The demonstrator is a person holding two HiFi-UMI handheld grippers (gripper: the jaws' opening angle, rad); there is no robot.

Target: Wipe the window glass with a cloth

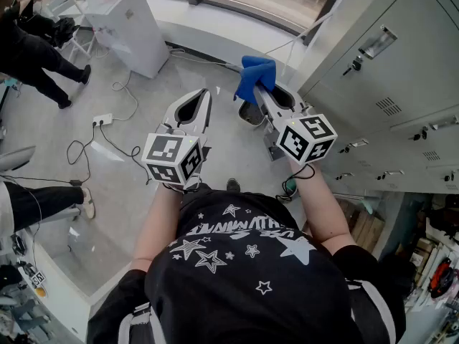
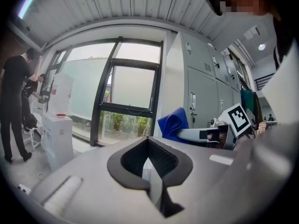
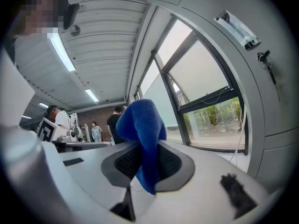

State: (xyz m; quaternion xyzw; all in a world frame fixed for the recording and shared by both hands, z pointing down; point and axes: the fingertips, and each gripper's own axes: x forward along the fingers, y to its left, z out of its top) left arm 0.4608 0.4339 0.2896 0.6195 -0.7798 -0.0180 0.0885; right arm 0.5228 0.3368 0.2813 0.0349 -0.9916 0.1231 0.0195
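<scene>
Surroundings: We have grey lockers [image 1: 373,84] close on the right. A white standing unit [image 1: 133,27] sits to the left below the window glass [image 2: 133,85], and a power strip [image 1: 102,120] and cables [image 1: 107,145] lie on the floor.
In the way: Black frame bars [image 2: 103,94] cross the pane. A person in black [image 1: 36,56] stands far left.
Left gripper [image 2: 148,141]: Its jaws meet tip to tip, with nothing between them.
Right gripper [image 1: 259,92]: It is clamped on the blue cloth [image 3: 141,125].
Cloth: It bunches above the right tips and hangs down between the pads. It is just ahead and to the right of the left tips and apart from the glass.
Views: Only the head view shows the floor clutter. The left gripper view shows the cloth side-on against the lockers. The right gripper view shows people [image 3: 114,120] deeper in the room.
</scene>
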